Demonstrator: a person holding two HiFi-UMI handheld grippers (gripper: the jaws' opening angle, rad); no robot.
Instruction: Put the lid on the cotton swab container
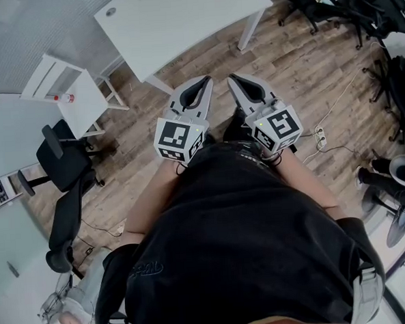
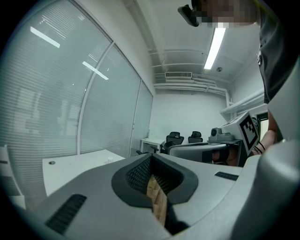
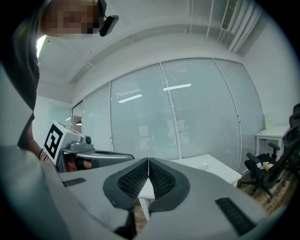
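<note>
In the head view the person stands just short of the white table (image 1: 180, 22), holding the left tongs (image 1: 203, 82) and the right tongs (image 1: 235, 80) side by side over the wooden floor (image 1: 306, 69), both aimed at the table's near corner. A black chair (image 1: 62, 166) stands left of the table.

In the left gripper view the left tongs (image 2: 151, 157) are pressed shut with nothing between them. Beyond them, on the table (image 2: 75, 164), sits a small white thing (image 2: 110, 159), too small to say whether it is the cotton swab container.

In the right gripper view the right tongs (image 3: 148, 161) are likewise closed and empty. The same small white thing (image 3: 204, 165) sits on the table (image 3: 220, 171), well apart from them.
</note>
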